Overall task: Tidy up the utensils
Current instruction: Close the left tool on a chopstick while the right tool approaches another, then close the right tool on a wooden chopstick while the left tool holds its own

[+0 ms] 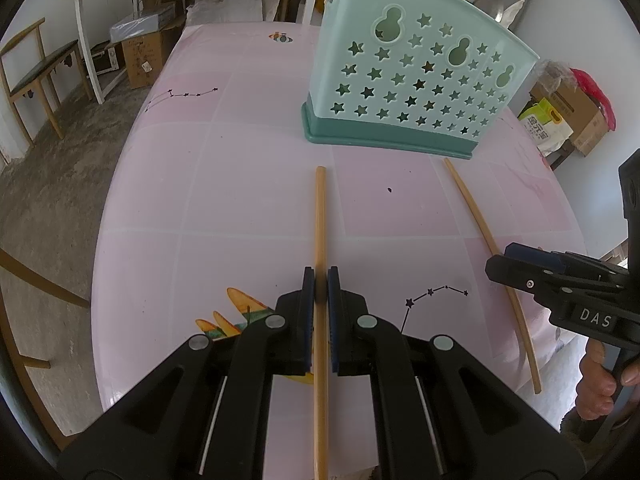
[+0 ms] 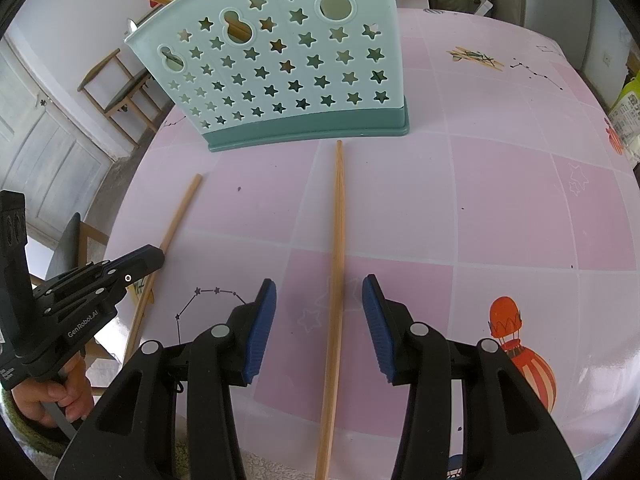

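A teal star-cut utensil holder (image 1: 400, 80) (image 2: 280, 60) stands at the far side of the pink table, with several chopsticks poking out of its top. Two wooden chopsticks lie in front of it. My left gripper (image 1: 320, 280) is shut on the left chopstick (image 1: 320, 220), which the right wrist view shows as a chopstick (image 2: 180, 216) running under the left gripper (image 2: 154, 258). My right gripper (image 2: 320, 292) is open and straddles the right chopstick (image 2: 338, 220) without its pads touching. In the left wrist view the right gripper (image 1: 504, 264) hangs over that chopstick (image 1: 472, 208).
The pink tablecloth (image 1: 240, 200) carries printed stars and a balloon (image 2: 520, 344). The round table's edge curves close on the left. Past it stand a wooden chair (image 1: 36, 76), cardboard boxes (image 1: 144, 56) and bags (image 1: 548, 124). A hand (image 2: 52, 396) grips each tool's handle.
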A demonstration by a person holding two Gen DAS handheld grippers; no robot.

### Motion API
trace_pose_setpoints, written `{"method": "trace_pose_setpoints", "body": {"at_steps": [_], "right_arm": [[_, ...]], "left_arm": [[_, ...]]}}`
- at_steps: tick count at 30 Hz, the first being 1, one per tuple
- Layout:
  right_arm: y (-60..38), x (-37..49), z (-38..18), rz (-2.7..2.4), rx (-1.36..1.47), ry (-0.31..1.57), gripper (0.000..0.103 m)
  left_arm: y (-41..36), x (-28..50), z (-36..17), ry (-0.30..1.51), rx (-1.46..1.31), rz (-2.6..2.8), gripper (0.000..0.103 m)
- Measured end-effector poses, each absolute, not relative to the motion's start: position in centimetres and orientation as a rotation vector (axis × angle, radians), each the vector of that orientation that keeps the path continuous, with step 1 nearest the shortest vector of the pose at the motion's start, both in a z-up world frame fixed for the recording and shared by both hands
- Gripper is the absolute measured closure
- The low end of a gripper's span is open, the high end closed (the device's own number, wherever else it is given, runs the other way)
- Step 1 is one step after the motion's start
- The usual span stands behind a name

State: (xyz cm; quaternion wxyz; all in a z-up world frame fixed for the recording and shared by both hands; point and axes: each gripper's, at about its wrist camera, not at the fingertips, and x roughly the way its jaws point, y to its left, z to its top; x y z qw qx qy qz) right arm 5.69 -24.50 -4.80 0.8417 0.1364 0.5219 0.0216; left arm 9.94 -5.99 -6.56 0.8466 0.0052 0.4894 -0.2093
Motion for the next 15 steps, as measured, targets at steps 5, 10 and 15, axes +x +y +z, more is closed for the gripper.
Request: {"method": "trace_pose_setpoints", "body": {"at_steps": [5,10,15], "right_arm": [[-24.5,5.6,-4.8,0.044,0.281,1.100,0.059],[-24.2,5.6,-4.8,0.039,0.261,1.097,0.059],[-23.4,5.5,-4.9,0.028,0.203,1.090,0.061]], "left_arm": [[-6.0,9.9,-6.5,1.032,0.011,-0.440,0.098],[-6.0,9.9,-6.5,1.030,0.013,-0.437,0.098],[-6.1,9.8,-6.5,1.029,0.018,-0.431,0.098]]}}
